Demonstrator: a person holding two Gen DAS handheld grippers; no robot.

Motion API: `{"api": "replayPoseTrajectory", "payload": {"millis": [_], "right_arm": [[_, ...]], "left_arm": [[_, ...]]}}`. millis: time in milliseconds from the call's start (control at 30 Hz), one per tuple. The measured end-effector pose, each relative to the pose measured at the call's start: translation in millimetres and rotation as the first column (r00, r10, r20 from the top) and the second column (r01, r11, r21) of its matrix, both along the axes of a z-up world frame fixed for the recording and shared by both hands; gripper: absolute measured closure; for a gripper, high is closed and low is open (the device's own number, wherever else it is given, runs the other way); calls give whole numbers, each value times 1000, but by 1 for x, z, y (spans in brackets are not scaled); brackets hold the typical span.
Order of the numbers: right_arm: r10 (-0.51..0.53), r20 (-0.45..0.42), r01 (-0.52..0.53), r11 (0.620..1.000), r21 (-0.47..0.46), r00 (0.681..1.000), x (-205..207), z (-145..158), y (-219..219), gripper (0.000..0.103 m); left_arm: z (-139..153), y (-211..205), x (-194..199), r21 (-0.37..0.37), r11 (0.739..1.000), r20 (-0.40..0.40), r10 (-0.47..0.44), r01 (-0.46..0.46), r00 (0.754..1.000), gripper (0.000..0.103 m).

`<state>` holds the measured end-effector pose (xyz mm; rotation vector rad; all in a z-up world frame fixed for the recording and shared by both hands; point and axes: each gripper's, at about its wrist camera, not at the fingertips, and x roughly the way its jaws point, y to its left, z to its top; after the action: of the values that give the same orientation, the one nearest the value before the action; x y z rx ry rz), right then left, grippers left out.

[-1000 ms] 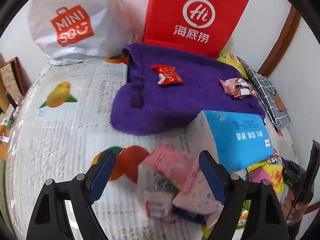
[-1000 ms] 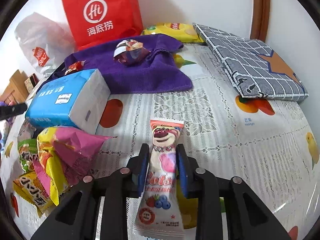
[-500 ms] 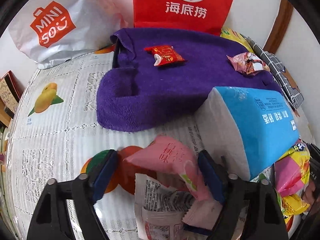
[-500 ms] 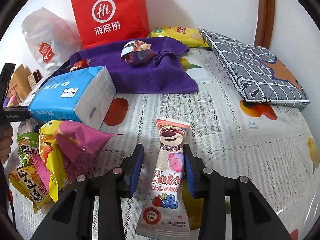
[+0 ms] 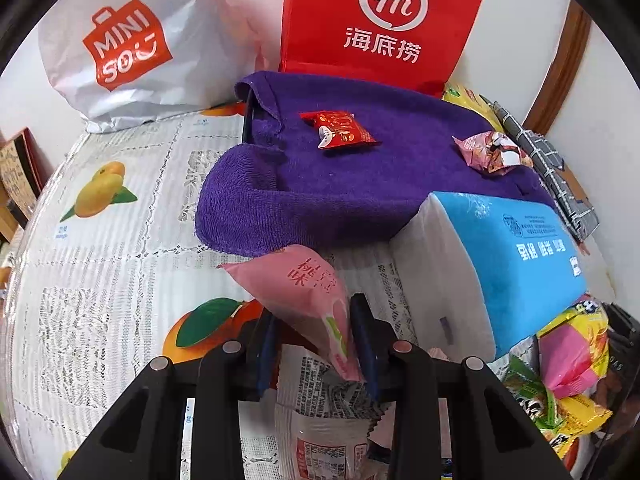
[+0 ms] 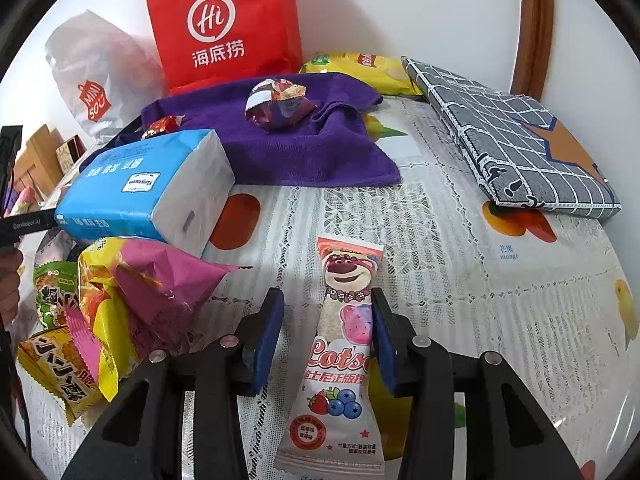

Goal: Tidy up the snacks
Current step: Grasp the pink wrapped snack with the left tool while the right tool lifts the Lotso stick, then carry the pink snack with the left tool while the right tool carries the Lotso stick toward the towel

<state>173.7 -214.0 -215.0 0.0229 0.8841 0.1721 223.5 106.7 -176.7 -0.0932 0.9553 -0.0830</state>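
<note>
left gripper [image 5: 316, 344] closing, seemingly pinching pink packet [image 5: 308, 300]; right gripper [image 6: 326, 340] opening around bear snack [image 6: 340, 344].

"MINISO" on white bag [image 5: 132, 52], "Hi 海底捞" on red bag [image 5: 384, 20], "Lotso" on bear snack [image 6: 340, 344], "mango" on tablecloth [image 6: 509, 256], "GenRobot.AI" on black bar [image 6: 26, 225]

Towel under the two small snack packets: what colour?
Solid purple towel; the left wrist view shows it best.

I see a purple towel [image 5: 360, 184], a red bag [image 5: 380, 20], a white bag [image 5: 132, 48] with an orange logo, a blue-and-white tissue pack [image 6: 148, 192], a grey checked cloth [image 6: 516, 140], a pink packet [image 5: 304, 292] and a fruit-printed lace tablecloth [image 5: 100, 272].
</note>
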Motion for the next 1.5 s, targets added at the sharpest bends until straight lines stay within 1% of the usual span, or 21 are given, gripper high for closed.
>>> {"api": "replayPoseTrajectory", "payload": {"millis": [133,233,333,467,533,567,667,767,867,933,1033,1167,1267,1333,1500], "right_arm": [[0,-1,0,1000,12,1000,0,0,-2,60],[0,-1,0,1000,-7,1000,0,0,0,59],[5,0,-5,1000,-28,1000,0,1,4,59],[7,-5,-7,1000,-10,1000,0,1,1,59],[0,-2,0,1000,-2,1000,0,1,-1,62],[-7,1,7,1000,-1,1000,-1,1,-2,66],[-26,3,26,1000,9,1000,0,2,-6,80],[-49,-2,49,997,55,999,0,2,-14,83],[-76,2,76,995,58,997,-1,6,-17,84],[-79,14,78,996,45,997,-2,13,-17,84],[-82,70,81,997,18,994,-2,37,-15,84],[-69,127,68,998,6,989,8,70,-3,84],[-53,149,51,999,21,987,19,85,8,84],[-38,156,33,999,37,987,30,93,17,84],[-9,190,-1,998,57,982,56,112,35,84]], "left_arm": [[0,0,-1,-1,1000,7,14,-14,1000,70],[1,-1,-1,11,1000,11,16,-16,1000,70],[2,-1,-2,9,1000,10,23,-23,1000,71],[2,2,-2,4,999,14,32,-33,999,71],[4,1,-3,14,999,16,29,-29,999,72],[4,-1,-4,23,1000,18,20,-20,1000,72],[7,-4,-6,49,999,38,19,-21,999,72],[10,-3,-8,37,999,46,16,-17,999,72],[12,0,-9,23,999,53,23,-24,998,72],[14,1,-10,13,999,58,29,-29,998,72],[18,2,-12,10,999,72,30,-31,997,72],[23,2,-16,10,999,90,31,-32,996,72],[31,3,-18,12,999,107,40,-42,993,72],[38,3,-19,2,999,115,34,-35,993,72],[72,1,-15,-7,999,154,42,-42,987,72]]}}
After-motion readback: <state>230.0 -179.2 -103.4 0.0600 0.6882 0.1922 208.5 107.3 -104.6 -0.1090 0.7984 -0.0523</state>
